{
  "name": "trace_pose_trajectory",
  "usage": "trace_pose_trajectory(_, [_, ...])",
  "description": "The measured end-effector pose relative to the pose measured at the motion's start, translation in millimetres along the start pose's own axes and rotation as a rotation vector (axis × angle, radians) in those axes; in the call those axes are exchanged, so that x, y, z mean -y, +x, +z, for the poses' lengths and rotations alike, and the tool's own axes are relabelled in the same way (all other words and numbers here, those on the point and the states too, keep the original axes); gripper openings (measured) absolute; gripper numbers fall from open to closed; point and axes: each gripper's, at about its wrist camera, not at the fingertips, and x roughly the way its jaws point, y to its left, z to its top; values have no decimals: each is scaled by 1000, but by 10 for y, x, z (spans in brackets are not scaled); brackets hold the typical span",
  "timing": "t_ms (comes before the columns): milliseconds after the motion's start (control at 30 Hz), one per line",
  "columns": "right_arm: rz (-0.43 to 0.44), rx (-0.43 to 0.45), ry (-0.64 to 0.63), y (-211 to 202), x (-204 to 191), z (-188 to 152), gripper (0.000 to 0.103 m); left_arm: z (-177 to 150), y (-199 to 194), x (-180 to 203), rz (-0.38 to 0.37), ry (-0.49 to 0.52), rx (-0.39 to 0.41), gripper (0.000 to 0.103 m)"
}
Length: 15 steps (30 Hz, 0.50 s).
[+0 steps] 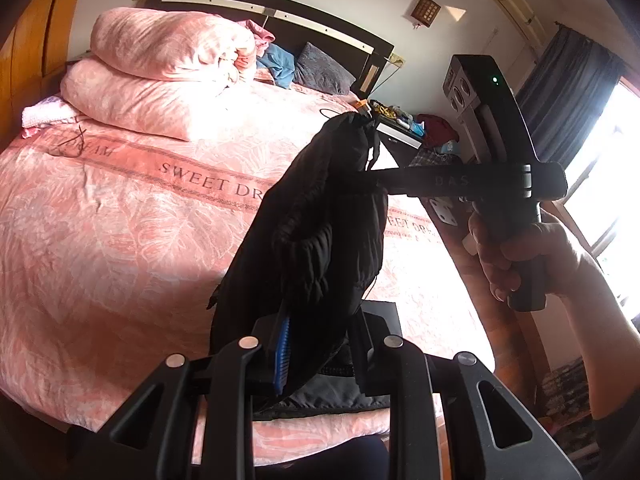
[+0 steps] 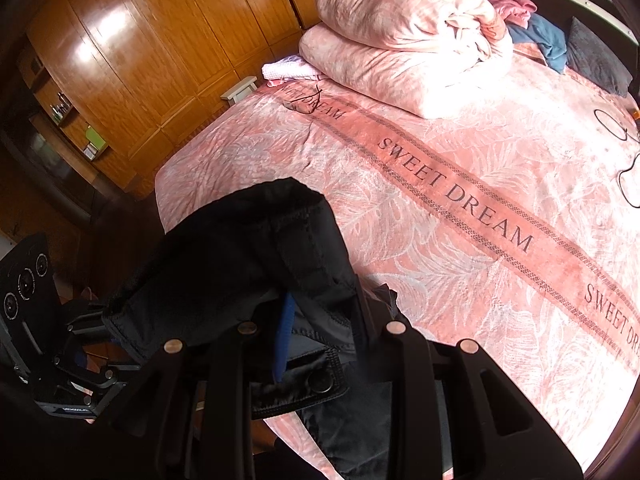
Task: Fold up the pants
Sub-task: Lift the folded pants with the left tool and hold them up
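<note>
Black pants point(image 1: 320, 216) hang bunched in the air above the pink bedspread point(image 1: 120, 220). My left gripper point(image 1: 316, 344) is shut on their near edge, with a blue pad showing beside the cloth. My right gripper point(image 1: 376, 180) comes in from the right in the left wrist view and is shut on the cloth further along. In the right wrist view, my right gripper point(image 2: 324, 328) pinches the waistband of the pants point(image 2: 248, 248), near a button tab. The left gripper point(image 2: 92, 328) shows at the lower left, holding the same waistband.
A folded pink duvet point(image 1: 160, 68) and cushions lie at the head of the bed. A cluttered bedside table point(image 1: 404, 128) stands on the right. A wooden wardrobe point(image 2: 140, 52) lines the far side. A black cable point(image 2: 616, 152) lies on the bedspread.
</note>
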Motion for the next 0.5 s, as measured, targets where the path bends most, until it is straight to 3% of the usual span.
trace_pose_trajectory(500, [-6, 10, 30, -90, 259, -252, 26, -88, 227, 334, -18, 70, -33, 25])
